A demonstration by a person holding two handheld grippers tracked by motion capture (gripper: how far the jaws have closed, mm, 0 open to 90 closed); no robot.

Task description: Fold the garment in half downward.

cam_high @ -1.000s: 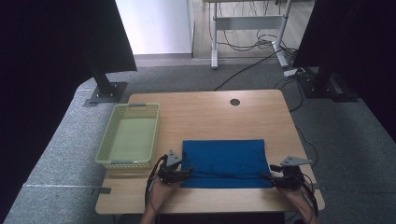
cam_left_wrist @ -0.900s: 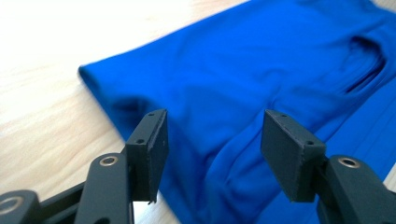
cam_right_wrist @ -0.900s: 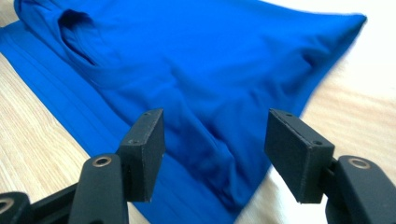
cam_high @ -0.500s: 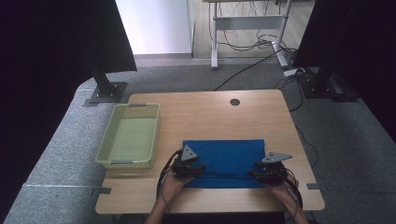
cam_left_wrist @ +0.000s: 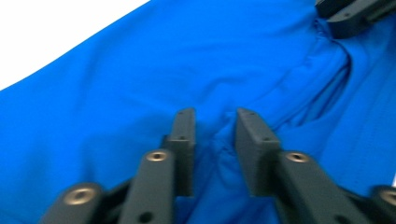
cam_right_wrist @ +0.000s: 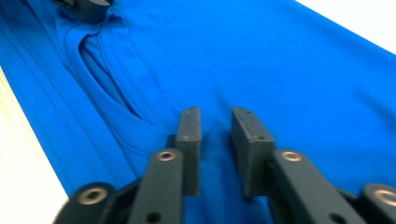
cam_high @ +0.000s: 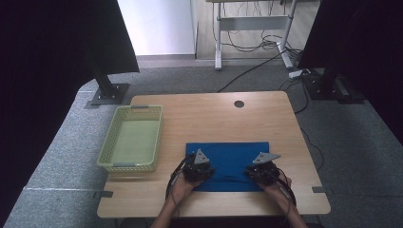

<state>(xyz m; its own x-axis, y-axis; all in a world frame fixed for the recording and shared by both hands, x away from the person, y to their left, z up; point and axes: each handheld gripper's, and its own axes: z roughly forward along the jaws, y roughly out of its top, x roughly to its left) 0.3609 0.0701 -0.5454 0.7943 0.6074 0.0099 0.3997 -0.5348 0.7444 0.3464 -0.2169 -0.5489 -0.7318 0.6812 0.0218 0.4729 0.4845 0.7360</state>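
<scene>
the left gripper [cam_left_wrist: 212, 140] is closing its jaws on a pinched ridge of the blue t-shirt [cam_high: 228, 156]; they have just been narrowing, and a raised fold of fabric is standing between the pads, which look to be touching it on both sides. the right gripper [cam_right_wrist: 215, 137] is doing the same, its jaws having just been drawing in on a small hump of cloth beside the neckline seam.

in the high view the left gripper [cam_high: 197, 167] and the right gripper [cam_high: 262, 168] are sitting on the near half of the folded shirt, one toward each side, with the person's hands coming in from the table's [cam_high: 214, 114] near edge. the shirt is lying flat on the near middle of the wooden table, just right of the pale green basket [cam_high: 132, 137], apart from it.

the step in hand looks like taking hold of the near part of the shirt for a fold. to do it well, both pinches should be catching all the layers, not just the top one, and be settling firm before any lift. raising both sides together and level should be keeping the fold line straight and the neckline from bunching.
</scene>
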